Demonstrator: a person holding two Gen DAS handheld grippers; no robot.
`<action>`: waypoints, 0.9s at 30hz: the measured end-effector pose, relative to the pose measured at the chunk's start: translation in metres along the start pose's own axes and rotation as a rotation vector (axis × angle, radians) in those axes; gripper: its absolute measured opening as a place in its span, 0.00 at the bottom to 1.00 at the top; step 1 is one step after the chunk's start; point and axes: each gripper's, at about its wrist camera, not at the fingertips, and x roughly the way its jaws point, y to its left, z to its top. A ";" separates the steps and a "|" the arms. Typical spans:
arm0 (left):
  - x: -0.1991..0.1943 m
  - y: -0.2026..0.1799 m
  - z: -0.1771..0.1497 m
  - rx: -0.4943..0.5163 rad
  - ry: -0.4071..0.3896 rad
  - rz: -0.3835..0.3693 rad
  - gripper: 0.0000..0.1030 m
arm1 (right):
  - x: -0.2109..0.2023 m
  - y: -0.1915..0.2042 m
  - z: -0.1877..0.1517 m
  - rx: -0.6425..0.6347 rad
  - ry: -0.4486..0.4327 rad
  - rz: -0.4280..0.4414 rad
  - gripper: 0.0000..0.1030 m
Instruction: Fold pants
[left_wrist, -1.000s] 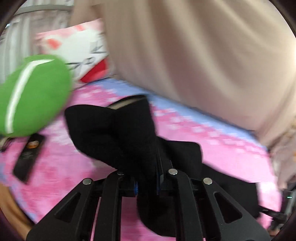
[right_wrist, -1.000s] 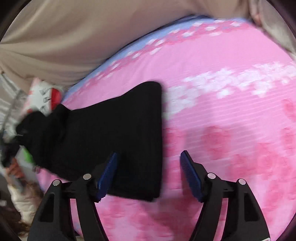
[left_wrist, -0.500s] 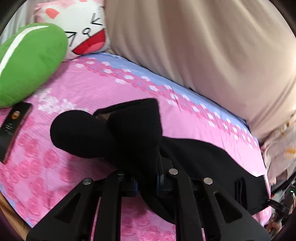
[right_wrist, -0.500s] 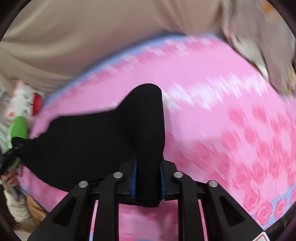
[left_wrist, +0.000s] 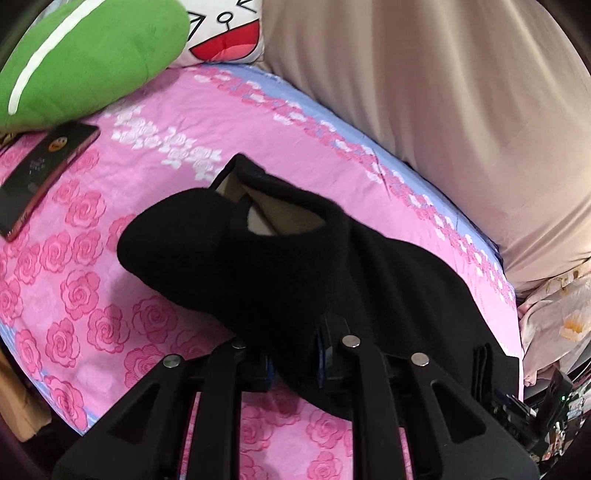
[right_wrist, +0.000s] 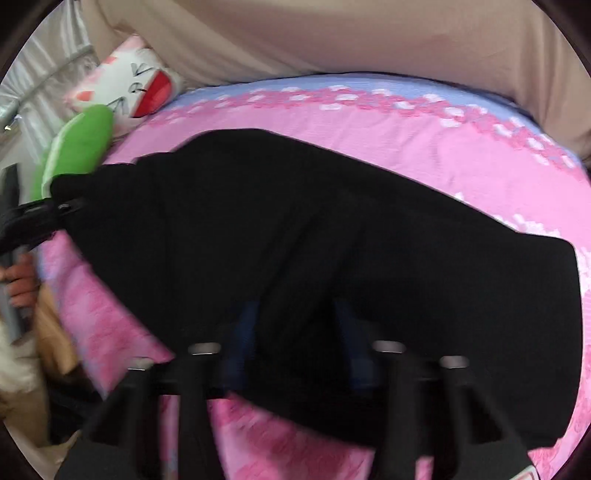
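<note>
The black pants (left_wrist: 258, 266) lie across a pink rose-print bedsheet (left_wrist: 147, 166). Their open end, with a pale lining showing, is bunched up in front of my left gripper (left_wrist: 295, 363). Its blue pads press a fold of the fabric while the jaws are opening slightly. In the right wrist view the pants (right_wrist: 295, 221) spread wide and doubled over. My right gripper (right_wrist: 299, 332) is blurred, and its jaws are closing with a thick fold between the pads. The left gripper (right_wrist: 33, 218) and the hand (right_wrist: 22, 284) holding it show at that view's left edge.
A green pillow (left_wrist: 85, 62) and a white cartoon cushion (left_wrist: 225, 33) sit at the bed's far left. A dark flat phone-like device (left_wrist: 44, 170) lies beside them. Beige cloth (left_wrist: 443, 110) rises behind the bed. The bed's edge (left_wrist: 55, 398) is near the left gripper.
The right gripper went from open beside the pants' edge to closed on it, then swept it over the rest. The left gripper sank toward the bed, still holding its fold.
</note>
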 end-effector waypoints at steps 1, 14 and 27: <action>0.001 0.002 0.000 -0.005 0.004 -0.004 0.15 | -0.007 -0.004 0.006 0.045 -0.001 0.038 0.12; 0.004 0.003 -0.003 -0.008 -0.001 -0.017 0.16 | -0.002 0.038 -0.001 -0.120 0.033 -0.054 0.42; 0.002 0.003 0.000 -0.012 -0.002 -0.051 0.15 | 0.042 0.054 0.029 -0.086 0.023 0.083 0.16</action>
